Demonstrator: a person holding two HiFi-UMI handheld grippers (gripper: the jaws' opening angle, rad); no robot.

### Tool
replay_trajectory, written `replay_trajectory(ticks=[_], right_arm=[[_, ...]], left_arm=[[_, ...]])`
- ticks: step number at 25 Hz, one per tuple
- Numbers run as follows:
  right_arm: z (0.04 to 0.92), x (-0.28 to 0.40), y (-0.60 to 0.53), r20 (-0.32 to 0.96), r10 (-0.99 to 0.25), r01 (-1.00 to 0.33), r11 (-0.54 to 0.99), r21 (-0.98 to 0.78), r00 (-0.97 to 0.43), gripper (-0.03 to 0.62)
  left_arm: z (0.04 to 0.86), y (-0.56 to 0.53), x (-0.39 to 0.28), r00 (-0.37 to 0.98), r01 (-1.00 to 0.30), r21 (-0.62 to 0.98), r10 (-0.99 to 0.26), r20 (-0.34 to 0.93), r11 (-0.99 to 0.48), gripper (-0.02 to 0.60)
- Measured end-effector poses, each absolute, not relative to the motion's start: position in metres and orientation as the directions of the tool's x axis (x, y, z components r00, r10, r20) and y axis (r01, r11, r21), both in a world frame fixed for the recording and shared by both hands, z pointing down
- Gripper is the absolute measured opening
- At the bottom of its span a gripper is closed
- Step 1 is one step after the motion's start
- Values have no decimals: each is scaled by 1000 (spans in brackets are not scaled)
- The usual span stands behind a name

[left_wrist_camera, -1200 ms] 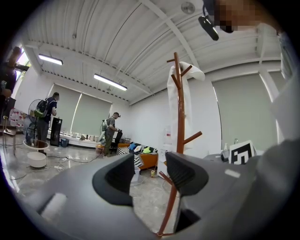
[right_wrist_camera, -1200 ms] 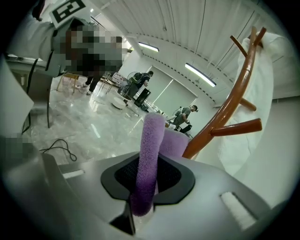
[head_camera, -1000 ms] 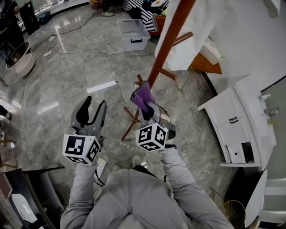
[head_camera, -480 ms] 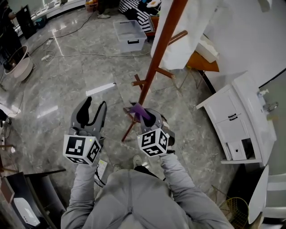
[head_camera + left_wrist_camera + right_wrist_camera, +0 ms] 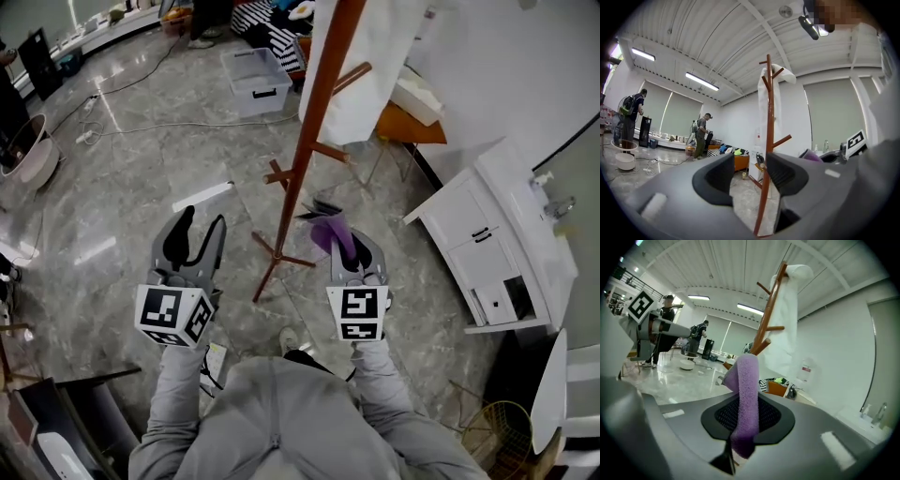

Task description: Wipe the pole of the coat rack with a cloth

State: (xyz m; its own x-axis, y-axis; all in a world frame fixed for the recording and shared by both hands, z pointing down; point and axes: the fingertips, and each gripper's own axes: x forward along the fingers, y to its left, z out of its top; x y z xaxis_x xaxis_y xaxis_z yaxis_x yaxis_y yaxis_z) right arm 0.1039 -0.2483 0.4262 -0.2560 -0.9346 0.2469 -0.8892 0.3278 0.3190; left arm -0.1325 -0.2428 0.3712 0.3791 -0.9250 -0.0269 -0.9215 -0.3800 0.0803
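The coat rack's red-brown pole (image 5: 302, 155) rises from its crossed feet on the marble floor, with a white coat (image 5: 375, 56) hung at its top. My right gripper (image 5: 349, 246) is shut on a purple cloth (image 5: 330, 232), held to the right of the pole and apart from it. In the right gripper view the purple cloth (image 5: 745, 399) stands pinched between the jaws, with the pole (image 5: 766, 324) behind. My left gripper (image 5: 195, 230) is open and holds nothing, left of the pole. The left gripper view shows the pole (image 5: 766, 154) between its jaws, farther off.
A white cabinet (image 5: 487, 253) stands to the right, an orange chair (image 5: 408, 122) behind the rack. A clear plastic bin (image 5: 255, 80) and cables lie on the floor farther back. People (image 5: 701, 136) stand across the room. A white strip (image 5: 202, 196) lies on the floor.
My right gripper has drawn the purple cloth away from the pole, moving right and slightly down. The left gripper has stayed where it was.
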Motion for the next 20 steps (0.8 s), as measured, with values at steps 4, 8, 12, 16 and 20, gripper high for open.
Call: replay_trajectory(ticks=[4,8,12,16,20], right_arm=[[394,122,-243,154,-965,-921,248,299,-210,54],[366,137,-236,95,-981,-940,189,283,-169,54],[338,150,-227,20,-990,-955,137,264,-137,54],[317,159,-219,-53,-993,-972,90,217,-104,54],[307,164,-216,-94,-992,-982,66,177,-83,54]], left_arm=[[368,-243,-125,402,-912,75,-915,-36,-404,230],[361,-243,-120,419,-904,70,-907,-50,-422,230],[353,-241,-119,427,-900,64,-902,-66,-431,230],[348,-240,-122,428,-900,60,-901,-76,-433,230],[342,-241,-122,430,-899,51,-899,-81,-435,230]])
